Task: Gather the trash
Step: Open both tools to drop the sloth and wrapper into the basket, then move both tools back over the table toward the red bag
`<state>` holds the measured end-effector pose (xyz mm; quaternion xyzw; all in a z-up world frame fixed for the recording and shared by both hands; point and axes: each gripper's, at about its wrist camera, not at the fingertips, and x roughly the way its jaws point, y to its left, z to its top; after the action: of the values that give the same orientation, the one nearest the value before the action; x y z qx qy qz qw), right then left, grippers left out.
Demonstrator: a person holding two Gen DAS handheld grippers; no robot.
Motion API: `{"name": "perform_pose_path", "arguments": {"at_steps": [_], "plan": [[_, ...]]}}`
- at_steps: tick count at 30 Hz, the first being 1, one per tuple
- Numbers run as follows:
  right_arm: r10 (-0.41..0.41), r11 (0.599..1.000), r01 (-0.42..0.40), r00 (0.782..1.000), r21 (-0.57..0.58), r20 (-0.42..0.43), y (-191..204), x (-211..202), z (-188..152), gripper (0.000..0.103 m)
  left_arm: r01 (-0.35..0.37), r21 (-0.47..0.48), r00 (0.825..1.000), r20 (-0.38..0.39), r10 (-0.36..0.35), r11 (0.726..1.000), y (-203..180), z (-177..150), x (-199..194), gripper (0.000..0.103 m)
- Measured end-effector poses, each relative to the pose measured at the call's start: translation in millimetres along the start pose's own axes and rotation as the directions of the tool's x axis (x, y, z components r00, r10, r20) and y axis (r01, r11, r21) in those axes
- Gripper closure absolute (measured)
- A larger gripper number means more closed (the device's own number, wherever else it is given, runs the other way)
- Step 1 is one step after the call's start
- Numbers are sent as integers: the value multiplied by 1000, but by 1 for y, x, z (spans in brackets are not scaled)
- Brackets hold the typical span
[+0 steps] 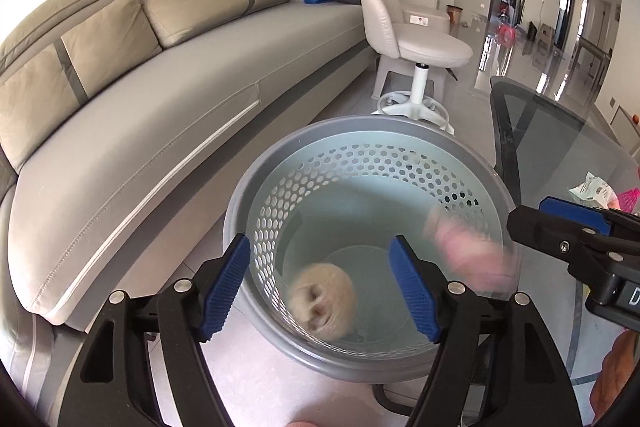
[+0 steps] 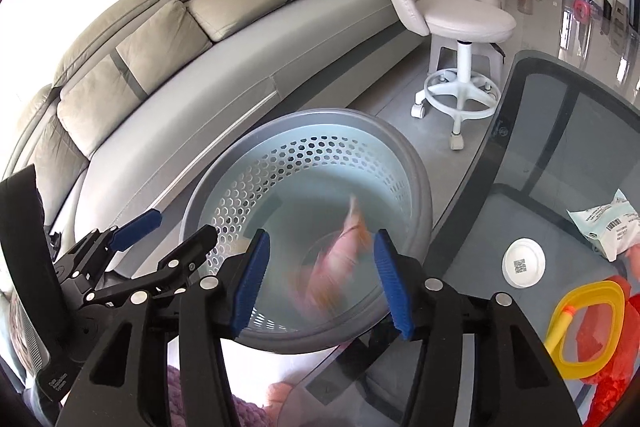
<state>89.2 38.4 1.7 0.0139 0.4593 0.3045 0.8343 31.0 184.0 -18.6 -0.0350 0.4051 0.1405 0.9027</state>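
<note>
A: What did the trash look like?

B: Two pieces, both smeared by motion blur. A beige crumpled wad (image 1: 322, 301) sat low in the middle of the left wrist view, inside the bin (image 1: 240, 203). A pink wrapper (image 2: 340, 251) with an orange tinge showed as a streak in the lower middle of the right wrist view, also within the bin's mouth.

A: And the bin?

B: Grey rim, pale perforated wall, standing on the floor in the lower centre of both views, between the sofa (image 1: 160, 75) at the left and the glass table (image 2: 560, 155) at the right.

A: How were the tongs?

B: The left gripper (image 1: 320, 291) pointed steeply down over the bin, blue pads spread wide with nothing pressed between them; the wad lay beyond them. The right gripper (image 2: 320, 283) tilted down likewise, jaws parted, the pink wrapper between the pads but clear of both.

A: Anything on the table?

B: A pale packet (image 2: 608, 227), a white disc (image 2: 523, 263) and a yellow ring (image 2: 588, 331) at the right edge.
</note>
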Motion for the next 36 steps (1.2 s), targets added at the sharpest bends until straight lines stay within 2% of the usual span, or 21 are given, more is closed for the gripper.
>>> {"name": "perform_pose_path", "arguments": {"at_steps": [14,22,28,36], "plan": [[-4,1000,3,1000,17,19,-5,-8,-8,51,-4,-10,1000,8,4,1000,3,-1,-3,32],[-24,999,22,999,34,37,-9,-19,-13,51,4,-9,1000,25,-4,1000,0,0,-7,27],[-67,996,63,995,59,75,-17,-36,-21,51,22,5,999,46,-22,1000,-7,-1,-14,23],[-146,985,131,980,111,137,-37,-69,-39,46,81,60,994,68,-85,995,-35,-5,-26,22]]}}
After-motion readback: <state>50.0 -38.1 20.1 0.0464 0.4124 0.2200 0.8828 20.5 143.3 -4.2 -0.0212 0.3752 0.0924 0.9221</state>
